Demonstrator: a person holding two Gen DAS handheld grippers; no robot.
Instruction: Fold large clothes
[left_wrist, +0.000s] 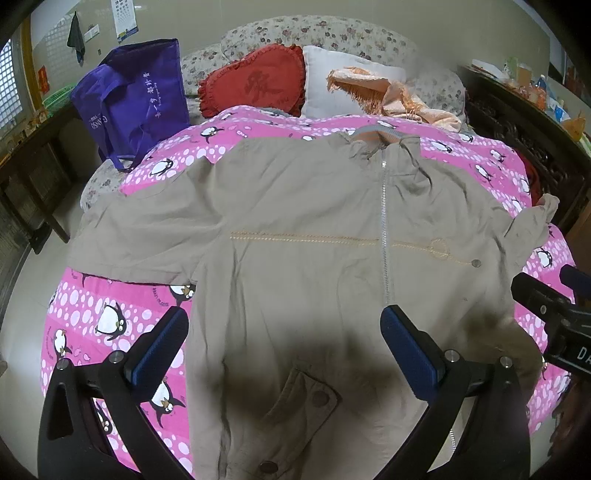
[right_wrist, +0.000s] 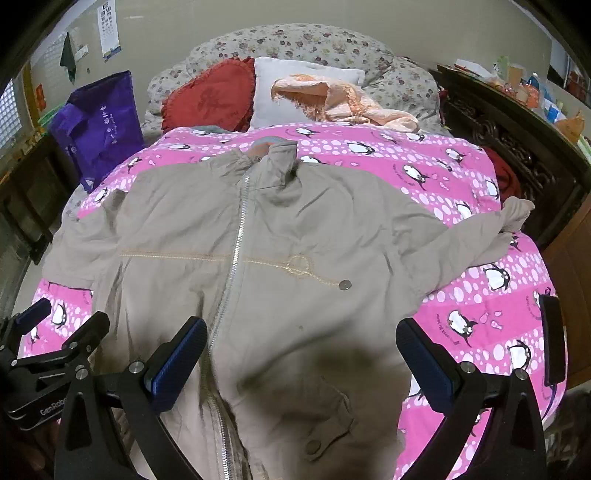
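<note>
Pink penguin quilt w/ beige jacket flat, purple bag behind; both grippers spread, empty.

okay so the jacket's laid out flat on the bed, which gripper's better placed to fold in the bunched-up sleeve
Right, probably. The bunched sleeve lies on the right gripper's side; the left gripper hangs over the jacket's other half.

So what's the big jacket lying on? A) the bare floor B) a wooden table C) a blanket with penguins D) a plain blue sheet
C: the beige jacket lies spread flat on a pink blanket printed with penguins and white dots, on the bed.
</note>
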